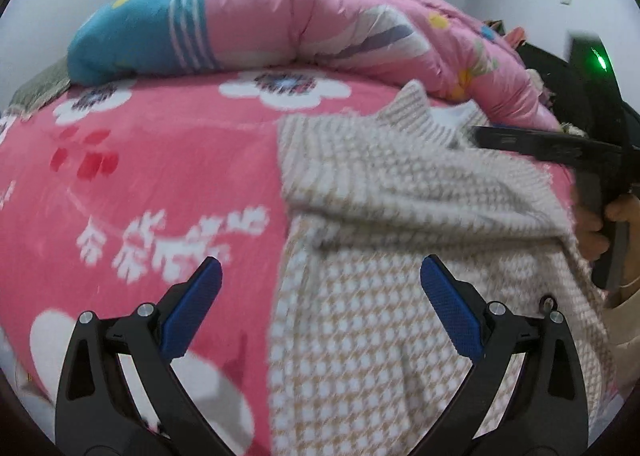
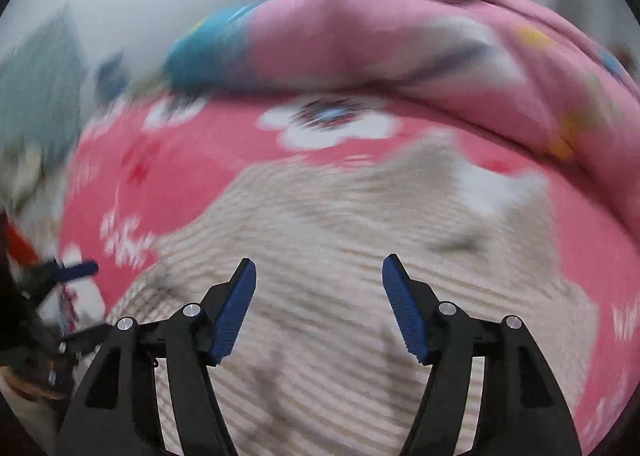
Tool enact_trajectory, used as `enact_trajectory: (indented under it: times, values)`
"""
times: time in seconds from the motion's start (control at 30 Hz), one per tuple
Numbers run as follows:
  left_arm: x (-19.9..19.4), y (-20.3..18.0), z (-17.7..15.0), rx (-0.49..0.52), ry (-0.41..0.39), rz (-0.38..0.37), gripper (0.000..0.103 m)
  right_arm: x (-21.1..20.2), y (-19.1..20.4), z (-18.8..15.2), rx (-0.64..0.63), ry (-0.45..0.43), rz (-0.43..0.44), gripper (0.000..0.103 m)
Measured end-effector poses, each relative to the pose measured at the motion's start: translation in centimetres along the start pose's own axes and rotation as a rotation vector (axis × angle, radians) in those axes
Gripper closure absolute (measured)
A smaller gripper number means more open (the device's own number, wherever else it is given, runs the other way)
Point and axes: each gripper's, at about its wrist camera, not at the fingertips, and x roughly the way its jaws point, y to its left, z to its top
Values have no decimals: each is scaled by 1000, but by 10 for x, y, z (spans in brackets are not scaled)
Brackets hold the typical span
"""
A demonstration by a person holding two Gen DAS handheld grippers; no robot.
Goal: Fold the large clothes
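A: The sweater point(image 1: 400, 196)?
B: Chunky knit cloth, rough and matt, beige-and-white weave.
A: And under it?
B: A pink blanket point(image 1: 160, 160), soft fleecy cloth; behind, a smooth quilted duvet point(image 1: 280, 24).
A: The left gripper point(image 1: 320, 276)?
B: Matt black plastic, textured blue pads point(image 1: 452, 308), shiny metal screws.

Left tongs point(image 1: 321, 274) gape wide, holding nothing. Right tongs point(image 2: 319, 272) gape too (blurred in their own view), gripped by a hand point(image 1: 600, 222) at the far right.

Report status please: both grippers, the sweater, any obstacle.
Left gripper open, empty. Right gripper open, empty, view blurred. Beige knit sweater lying on pink floral blanket, partly folded. Pink quilt heaped behind, not blocking.
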Motion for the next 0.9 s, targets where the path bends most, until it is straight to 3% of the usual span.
enact_trajectory:
  times: [0.2, 0.33, 0.47, 0.6, 0.67, 0.77, 0.9]
  values:
    - [25, 2, 43, -8, -54, 19, 8, -48, -168, -36, 355, -13, -211, 39]
    - [65, 9, 67, -34, 28, 39, 31, -36, -236, -59, 540, 40, -195, 39]
    - [109, 16, 81, -54, 134, 64, 53, -11, -257, -63, 584, 105, -153, 50]
    - [128, 13, 85, -37, 164, 43, 73, 5, -253, -60, 569, 118, -123, 73]
    - [126, 6, 84, 0, 156, 36, 84, 1, -242, -58, 522, 112, -134, 77]
    - [124, -4, 81, 59, 141, 60, 88, -9, -226, -56, 464, 92, -165, 77]
    - [124, 1, 78, 45, 140, 51, 95, -12, -227, -58, 456, 86, -160, 77]
